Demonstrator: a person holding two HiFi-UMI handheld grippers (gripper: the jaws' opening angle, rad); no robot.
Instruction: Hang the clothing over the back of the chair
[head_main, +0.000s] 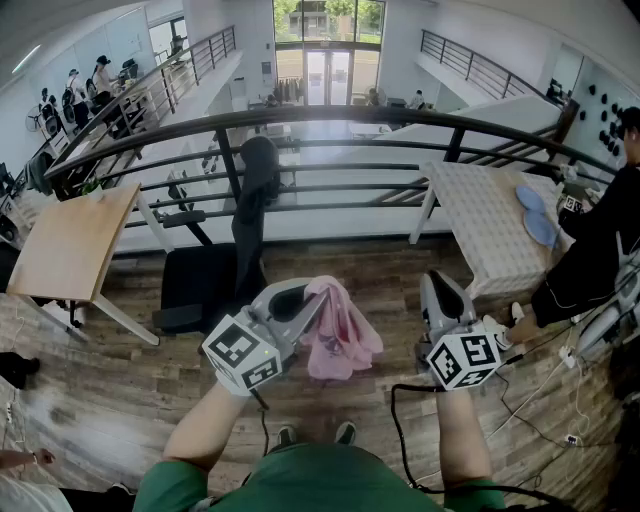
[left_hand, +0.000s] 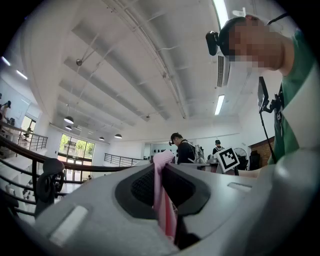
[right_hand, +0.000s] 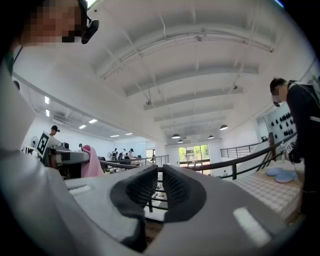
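Observation:
A pink garment (head_main: 340, 335) hangs bunched from my left gripper (head_main: 300, 300), which is shut on its top edge. In the left gripper view the pink cloth (left_hand: 162, 200) runs up between the dark pads of that gripper (left_hand: 162, 172). The black chair (head_main: 255, 175) stands ahead and slightly left, by the railing, its tall back towards me; the same chair (left_hand: 50, 175) shows dark at the left gripper view's left. My right gripper (head_main: 440, 290) is level beside the garment, apart from it. Its jaws (right_hand: 160, 175) are shut with nothing between them. The garment (right_hand: 91, 162) shows at that view's left.
A dark curved railing (head_main: 400, 120) runs across behind the chair. A wooden table (head_main: 75, 240) stands at the left, and a table with a chequered cloth (head_main: 490, 225) at the right. A person in black (head_main: 590, 250) stands at the far right. Cables (head_main: 540, 400) trail over the wooden floor.

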